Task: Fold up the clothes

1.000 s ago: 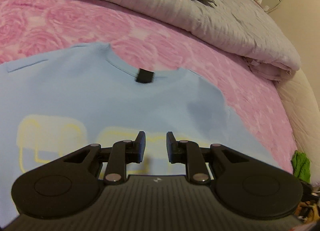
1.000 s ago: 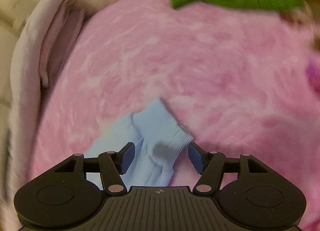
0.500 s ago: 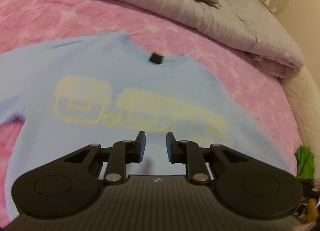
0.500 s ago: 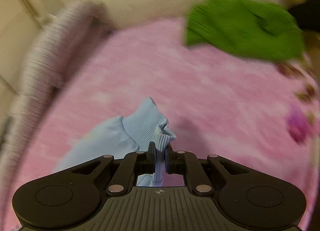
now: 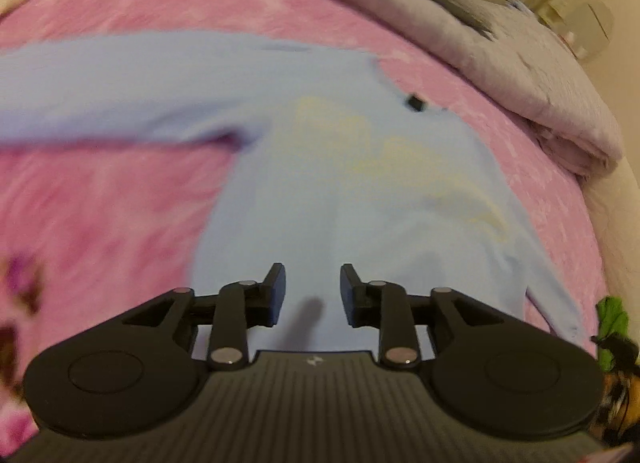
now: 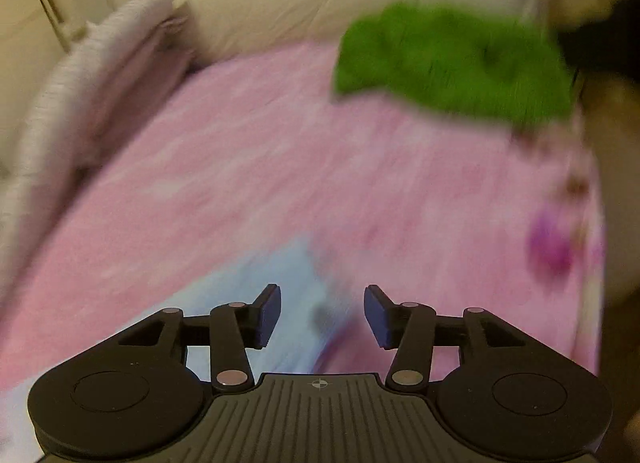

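Looking down my left tool [image 5: 312,289], its jaws have just been opening and stand apart with nothing between them, above the lower body of the pale blue long-sleeved sweatshirt [image 5: 340,191]. That garment lies flat ahead on the pink rose-patterned bedspread [image 5: 120,203], one sleeve stretching left. A grey folded duvet [image 5: 540,83] sits beyond, to the right.

My right tool [image 6: 322,313] has just been opening too; its jaws hang parted over the blue sleeve end [image 6: 280,287], not gripping it. A crumpled green garment [image 6: 452,63] lies well ahead, right.

Light blue sweater [image 5: 340,191], pale yellow print on chest; pink mottled bedcover [image 5: 100,203] under sweater; green cloth [image 6: 452,63] beyond.
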`<state>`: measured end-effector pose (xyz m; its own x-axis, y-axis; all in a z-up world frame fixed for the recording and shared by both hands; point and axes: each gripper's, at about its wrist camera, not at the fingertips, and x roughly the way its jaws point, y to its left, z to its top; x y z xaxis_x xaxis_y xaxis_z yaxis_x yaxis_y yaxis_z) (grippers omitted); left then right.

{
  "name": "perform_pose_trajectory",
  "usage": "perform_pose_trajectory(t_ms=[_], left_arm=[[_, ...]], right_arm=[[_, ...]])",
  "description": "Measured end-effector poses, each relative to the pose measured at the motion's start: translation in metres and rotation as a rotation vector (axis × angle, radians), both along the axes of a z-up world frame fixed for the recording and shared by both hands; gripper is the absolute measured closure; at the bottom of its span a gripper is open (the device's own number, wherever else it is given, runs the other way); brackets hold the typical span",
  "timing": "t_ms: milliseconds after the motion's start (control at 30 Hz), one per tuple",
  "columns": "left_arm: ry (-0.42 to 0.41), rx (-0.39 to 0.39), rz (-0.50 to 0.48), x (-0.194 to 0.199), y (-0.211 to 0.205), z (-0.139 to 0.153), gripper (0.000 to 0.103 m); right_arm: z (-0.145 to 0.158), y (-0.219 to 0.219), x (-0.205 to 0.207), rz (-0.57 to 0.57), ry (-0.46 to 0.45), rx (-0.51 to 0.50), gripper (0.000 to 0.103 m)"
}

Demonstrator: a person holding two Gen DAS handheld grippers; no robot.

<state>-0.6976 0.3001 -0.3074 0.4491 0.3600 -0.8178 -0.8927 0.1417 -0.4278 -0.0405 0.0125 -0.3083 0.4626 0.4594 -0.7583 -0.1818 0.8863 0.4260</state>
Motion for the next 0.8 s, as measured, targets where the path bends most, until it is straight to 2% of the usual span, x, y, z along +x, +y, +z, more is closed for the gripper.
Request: perform_pose_trajectory(t_ms=[100,167,267,367,433,467,500,533,567,633,700,767,800], left_arm=[[-0.063,-0.074,0.045,-0.038,-0.019,-0.014,0.076],[-0.110,-0.117,0.072,-0.060,-0.031,-0.024,0.074],[-0.196,-0.143,0.088,-0.084,-0.048,-0.044,0.073],[-0.299,-0.110,0.078,-0.092,-0.061,-0.069,0.071],[-0.378,-0.067,0.064,-0.087,-0.068,-0.083,0.071],[-0.425,-0.038,0.039,-0.083,-0.070,-0.087,0.072],[-0.472,-0.009,0.014,-0.079,-0.072,-0.090,0.080],[-0.505,0.029,-0.032,-0.073,-0.074,-0.090,0.088],[-0.515,0.060,-0.069,-0.069,-0.075,-0.087,0.093],[-0.536,0.117,-0.130,-0.063,-0.071,-0.072,0.096],[-0.531,0.156,-0.147,-0.061,-0.061,-0.054,0.097],[-0.545,0.127,-0.093,-0.059,-0.040,-0.031,0.098],[-0.551,0.139,-0.081,-0.058,-0.031,-0.018,0.098]], right_arm=[[-0.007,-0.001,-0.076,0.236,0.241,0.174,0.053],[-0.017,0.004,-0.127,0.375,0.372,0.194,0.053],[-0.040,0.013,-0.186,0.544,0.483,0.189,0.053],[-0.059,0.019,-0.217,0.667,0.467,0.206,0.053],[-0.068,0.024,-0.219,0.735,0.412,0.248,0.053],[-0.069,0.026,-0.219,0.766,0.394,0.269,0.057],[-0.069,0.027,-0.220,0.798,0.368,0.287,0.070],[-0.069,0.029,-0.220,0.830,0.332,0.302,0.094],[-0.067,0.029,-0.222,0.861,0.301,0.325,0.095],[-0.054,0.025,-0.228,0.910,0.233,0.398,0.095],[-0.030,0.024,-0.226,0.933,0.146,0.468,0.095],[-0.006,0.030,-0.216,0.893,0.137,0.510,0.095],[0.007,0.035,-0.210,0.875,0.151,0.539,0.095]])
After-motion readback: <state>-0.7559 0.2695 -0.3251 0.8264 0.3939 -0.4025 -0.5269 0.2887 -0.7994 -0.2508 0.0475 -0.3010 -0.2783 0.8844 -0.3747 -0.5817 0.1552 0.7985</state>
